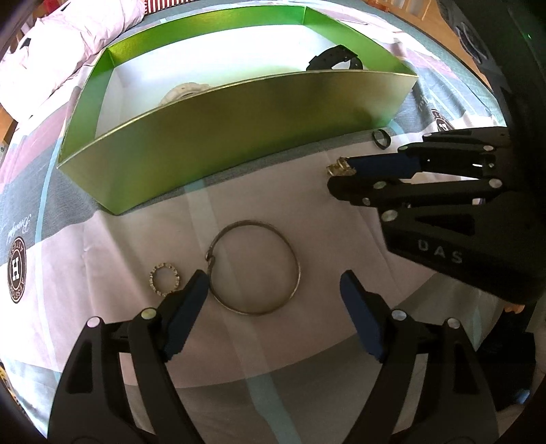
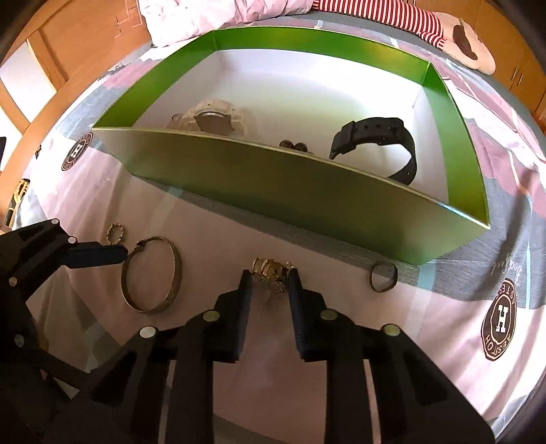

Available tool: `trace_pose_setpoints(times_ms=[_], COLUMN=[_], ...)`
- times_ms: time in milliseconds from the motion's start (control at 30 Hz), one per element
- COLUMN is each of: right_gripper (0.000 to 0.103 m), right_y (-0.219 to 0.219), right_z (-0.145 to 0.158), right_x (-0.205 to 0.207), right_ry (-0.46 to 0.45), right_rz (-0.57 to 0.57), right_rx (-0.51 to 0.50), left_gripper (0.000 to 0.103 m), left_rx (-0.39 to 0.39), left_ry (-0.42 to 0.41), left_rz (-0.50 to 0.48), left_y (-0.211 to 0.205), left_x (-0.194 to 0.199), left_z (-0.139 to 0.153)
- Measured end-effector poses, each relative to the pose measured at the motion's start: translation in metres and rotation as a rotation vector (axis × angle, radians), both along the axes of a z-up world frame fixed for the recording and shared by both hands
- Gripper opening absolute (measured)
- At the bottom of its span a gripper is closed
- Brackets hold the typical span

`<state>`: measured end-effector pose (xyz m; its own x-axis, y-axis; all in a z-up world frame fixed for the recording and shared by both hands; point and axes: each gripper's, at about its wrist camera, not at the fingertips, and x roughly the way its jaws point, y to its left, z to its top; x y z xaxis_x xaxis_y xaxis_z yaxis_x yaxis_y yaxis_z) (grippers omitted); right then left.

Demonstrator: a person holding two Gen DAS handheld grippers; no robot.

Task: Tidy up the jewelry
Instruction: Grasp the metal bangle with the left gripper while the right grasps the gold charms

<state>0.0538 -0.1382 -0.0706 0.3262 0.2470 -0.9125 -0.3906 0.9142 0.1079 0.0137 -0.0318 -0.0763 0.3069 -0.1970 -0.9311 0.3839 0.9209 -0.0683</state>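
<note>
A thin metal bangle (image 1: 252, 222) lies flat on the bedsheet, between the fingers of my left gripper (image 1: 273, 280), which stands open and wide around it without touching. A small studded ring (image 1: 164, 264) lies just left of the left finger. My right gripper (image 2: 269, 275) is shut on a gold ring cluster (image 2: 269, 266) low over the sheet; the cluster spans both pads. A dark plain ring (image 2: 372, 278) lies to the right, by the wall of the green box (image 2: 273, 184). The box holds a black watch (image 2: 378, 131), a white watch (image 2: 215, 116) and small earrings (image 2: 293, 146).
The box stands on a bed with a patchwork sheet bearing round "H" badges (image 2: 500, 321). A pink duvet (image 1: 78, 37) and a striped plush toy (image 2: 426, 24) lie behind the box. Wooden furniture (image 2: 68, 41) stands to the far left.
</note>
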Motion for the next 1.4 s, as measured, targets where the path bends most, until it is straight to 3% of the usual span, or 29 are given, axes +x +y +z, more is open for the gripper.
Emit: trace_pose_setpoints(times_ms=[133,333,567,733,767,800,867,1100,1300,1400], right_gripper=[0.024,0.024,0.024,0.025,0.03,0.044,0.051,0.051,0.051,0.042], right_y=[0.004,-0.001,-0.015,-0.014,-0.015,-0.015,-0.017,-0.003,0.002,0.0], right_z=[0.001,0.007,0.01,0.016,0.017,0.019,0.022,0.019,0.002,-0.004], right_x=[-0.004,-0.007,-0.005,-0.008,-0.01,-0.011,-0.012,-0.017,-0.005,-0.001], right_ry=[0.016,0.005,0.013,0.035,0.033,0.029,0.016,-0.124,-0.095,-0.071], right_rz=[0.027,0.024,-0.001,0.064,0.071,0.071,0.069,0.058,0.011,0.002], right_rx=[0.003,0.003,-0.006,-0.008,-0.017,-0.024,-0.021,-0.043,-0.044,-0.043], left_gripper=[0.08,0.058,0.058,0.058,0.058,0.058,0.058,0.058,0.059,0.06], left_rx=[0.005,0.032,0.027,0.014,0.012,0.012,0.012,0.028,0.028,0.033], left_ry=[-0.003,-0.029,-0.034,-0.039,-0.039,-0.04,-0.042,-0.04,-0.036,-0.043], left_rz=[0.002,0.017,0.017,0.029,0.031,0.033,0.04,0.048,0.05,0.048], left_y=[0.002,0.003,0.005,0.009,0.012,0.012,0.015,0.016,0.015,0.013], left_x=[0.0,0.002,0.004,0.006,0.005,0.006,0.008,0.011,0.011,0.012], left_z=[0.0,0.0,0.003,0.005,0.006,0.006,0.008,0.004,0.001,0.0])
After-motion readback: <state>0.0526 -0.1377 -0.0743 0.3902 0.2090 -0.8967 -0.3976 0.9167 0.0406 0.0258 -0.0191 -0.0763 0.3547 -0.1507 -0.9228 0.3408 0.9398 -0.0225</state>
